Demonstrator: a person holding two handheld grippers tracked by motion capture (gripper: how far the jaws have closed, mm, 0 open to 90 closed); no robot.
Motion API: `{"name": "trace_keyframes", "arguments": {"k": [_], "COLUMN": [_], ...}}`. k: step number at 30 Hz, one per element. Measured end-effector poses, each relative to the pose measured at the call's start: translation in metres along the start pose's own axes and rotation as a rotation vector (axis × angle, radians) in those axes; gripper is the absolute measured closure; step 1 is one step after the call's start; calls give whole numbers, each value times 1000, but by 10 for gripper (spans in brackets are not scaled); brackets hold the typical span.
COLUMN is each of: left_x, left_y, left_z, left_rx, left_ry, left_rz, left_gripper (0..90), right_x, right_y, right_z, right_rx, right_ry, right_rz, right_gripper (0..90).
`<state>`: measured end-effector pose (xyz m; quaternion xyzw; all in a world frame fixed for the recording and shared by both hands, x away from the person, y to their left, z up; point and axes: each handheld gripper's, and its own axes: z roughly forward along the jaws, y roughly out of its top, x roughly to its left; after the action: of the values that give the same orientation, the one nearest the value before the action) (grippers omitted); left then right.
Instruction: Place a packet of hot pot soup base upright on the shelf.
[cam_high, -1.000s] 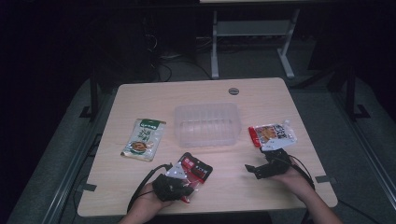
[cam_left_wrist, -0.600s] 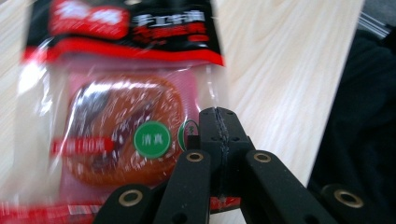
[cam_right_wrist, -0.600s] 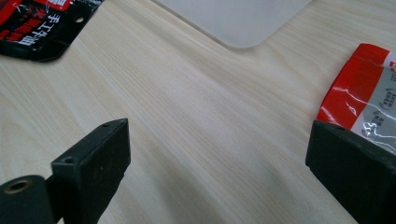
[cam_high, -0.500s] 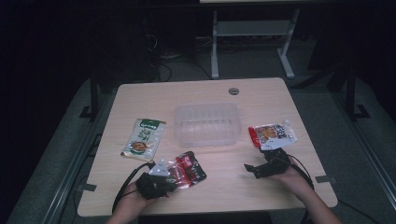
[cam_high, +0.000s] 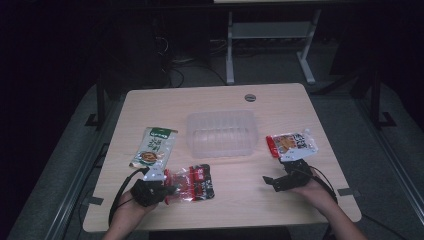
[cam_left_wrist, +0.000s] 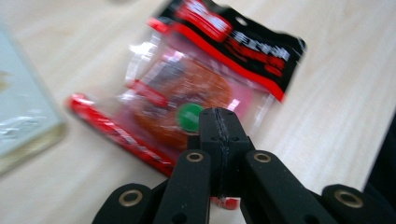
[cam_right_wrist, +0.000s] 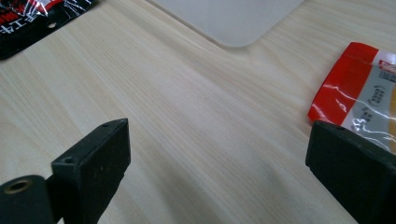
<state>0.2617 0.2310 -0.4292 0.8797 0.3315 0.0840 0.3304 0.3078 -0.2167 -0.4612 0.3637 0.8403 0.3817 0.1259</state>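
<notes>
Nearest the person, the left hand-held gripper (cam_high: 167, 189) has its jaws pressed fully together, and in the left gripper view (cam_left_wrist: 218, 122) they meet over the near edge of the red-and-black snack packet (cam_high: 192, 182); they look pinched on that clear edge, though blur keeps the contact from being certain. The packet lies on the tabletop (cam_high: 235, 210) just in front of the clear plastic container (cam_high: 221, 133), on its near left side and apart from it. The step in hand reads as picking up this packet to carry it to the container. The next move calls for lifting the packet clear of the wood, bringing it forward over the container's near wall, and opening the jaws only once it hangs above the inside. The right hand-held gripper (cam_high: 284, 175) rests in front of the container's right end with its jaws spread wide and nothing between them, bare wood showing in the gap. Just beyond it, right of the container, lies a red-and-white packet (cam_high: 291, 144), likely its own target. A green-and-white packet (cam_high: 154, 148) lies left of the container.
</notes>
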Motion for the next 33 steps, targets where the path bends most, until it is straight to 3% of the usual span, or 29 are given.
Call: {"name": "trace_keyframes", "arguments": {"k": [6, 11, 16, 22, 29, 33], "left_x": [18, 25, 28, 22, 3, -10], "left_y": [-3, 0, -1, 9, 27, 37], "left_z": [6, 12, 16, 25, 45, 56], "left_rx": [19, 21, 33, 25, 14, 19], "left_ry": [25, 65, 50, 25, -54, -88], "left_rz": [-47, -53, -68, -54, -49, -25], "left_gripper": [897, 897, 897, 897, 897, 897], "right_x": [-1, 1, 0, 0, 0, 0], "right_y": [0, 0, 0, 0, 0, 0], "right_z": [-1, 0, 0, 0, 0, 0], "right_rx": [-2, 1, 0, -1, -1, 3], "right_ry": [2, 11, 13, 15, 15, 13], "right_rz": [-3, -4, -8, -16, -17, -8], "right_gripper": [60, 60, 60, 60, 60, 60]}}
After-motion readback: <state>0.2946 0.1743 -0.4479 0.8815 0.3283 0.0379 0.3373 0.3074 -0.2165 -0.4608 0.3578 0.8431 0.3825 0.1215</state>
